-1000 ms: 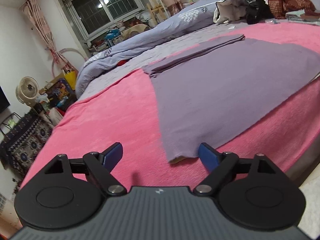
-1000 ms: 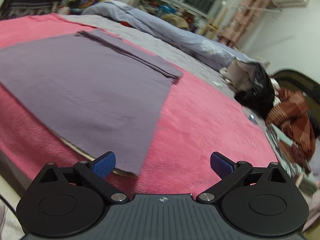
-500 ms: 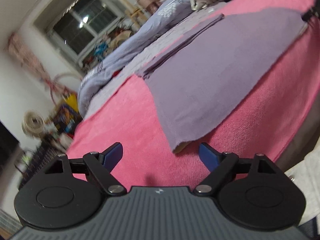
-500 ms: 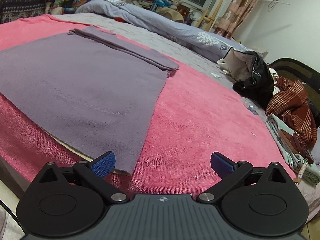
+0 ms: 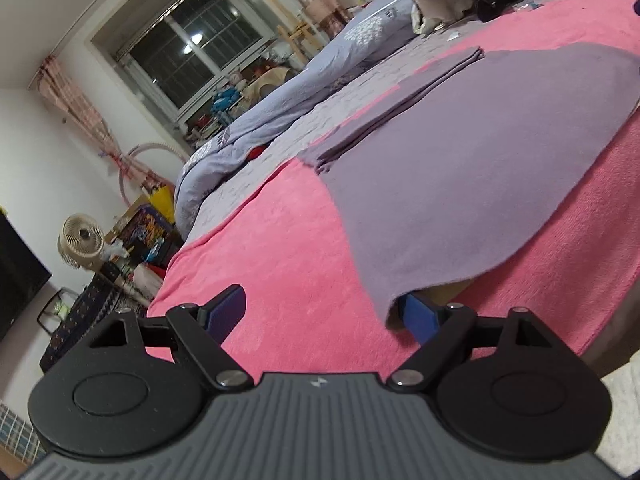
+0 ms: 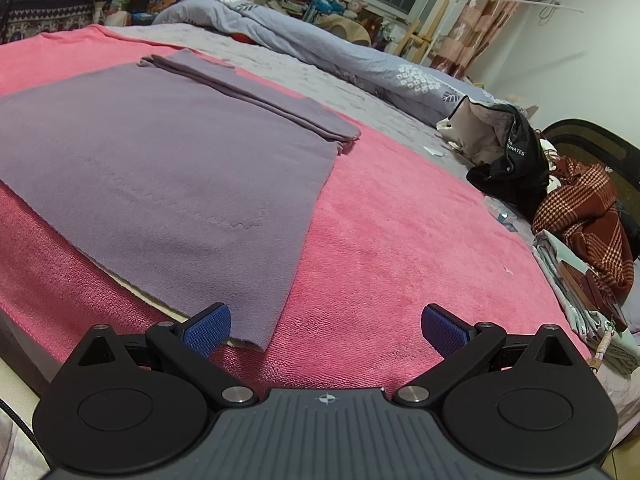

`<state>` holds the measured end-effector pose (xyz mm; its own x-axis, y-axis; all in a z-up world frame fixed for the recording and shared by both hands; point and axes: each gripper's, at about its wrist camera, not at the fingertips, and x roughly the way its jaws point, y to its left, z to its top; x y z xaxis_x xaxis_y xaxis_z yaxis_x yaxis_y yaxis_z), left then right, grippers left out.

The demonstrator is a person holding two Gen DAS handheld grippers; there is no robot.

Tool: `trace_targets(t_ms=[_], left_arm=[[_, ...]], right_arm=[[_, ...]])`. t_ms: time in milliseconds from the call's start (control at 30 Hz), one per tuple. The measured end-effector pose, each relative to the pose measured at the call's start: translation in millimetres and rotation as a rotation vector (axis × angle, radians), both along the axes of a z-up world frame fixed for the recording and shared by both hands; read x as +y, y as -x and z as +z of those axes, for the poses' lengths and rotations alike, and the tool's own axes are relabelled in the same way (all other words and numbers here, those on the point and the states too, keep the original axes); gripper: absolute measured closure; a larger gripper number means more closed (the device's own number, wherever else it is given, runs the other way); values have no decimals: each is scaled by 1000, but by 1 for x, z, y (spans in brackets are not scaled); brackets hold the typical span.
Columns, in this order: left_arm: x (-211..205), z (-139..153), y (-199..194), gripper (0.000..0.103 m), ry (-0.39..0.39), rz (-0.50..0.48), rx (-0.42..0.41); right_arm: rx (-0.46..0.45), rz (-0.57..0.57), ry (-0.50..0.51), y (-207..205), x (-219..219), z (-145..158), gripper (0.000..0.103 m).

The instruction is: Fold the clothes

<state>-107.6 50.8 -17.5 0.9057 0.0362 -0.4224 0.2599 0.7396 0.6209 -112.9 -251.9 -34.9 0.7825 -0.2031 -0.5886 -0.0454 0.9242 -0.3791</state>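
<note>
The left gripper (image 5: 322, 312) has rolled to one side since a moment ago, so the room now looks tipped in its view, and the near corner of the cloth has come closer to its right blue pad. The right gripper (image 6: 325, 326) has kept still.

Nearest to us are the two claws. Both are spread wide and neither one pinches anything. The left gripper's right pad sits just under the lifted near-left corner of the flat purple fleece cloth (image 5: 472, 184). I cannot tell if the pad touches it. The right gripper's left pad sits just beside the near-right corner of the same cloth (image 6: 168, 176).

So each claw has its own corner, and both corners hang near the front edge of the bed with the pink fuzzy blanket (image 6: 400, 240). The cloth lies ahead of both claws and reaches away toward the far side of the bed. Its long side seems to run across, from one claw to the other.

At its far edge the cloth is already doubled into a thin folded strip (image 6: 256, 92). I think the next move is to pinch the two near corners and carry them forward over the cloth.

Farther off lies a lumpy pale blue quilt (image 6: 320, 40), and past it is the window (image 5: 192, 52).
</note>
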Motion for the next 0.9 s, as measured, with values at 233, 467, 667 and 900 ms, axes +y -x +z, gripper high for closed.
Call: trace_targets(t_ms=[233,467,667,900], left_arm=[[-17,-2,-13,16,2,-21,-8],[13,11,-36,17,234,141,16],[40,5,-35,16,323,222,39],[41,5,-28,16,346,235,44]], right_arm=[[-103,130,-168,3,31,33,0],[-175,478,-333,-9,140,52,0],[-177,511,-173,-9,192,21,0],[-207,376,-201,-14,174,8,0]])
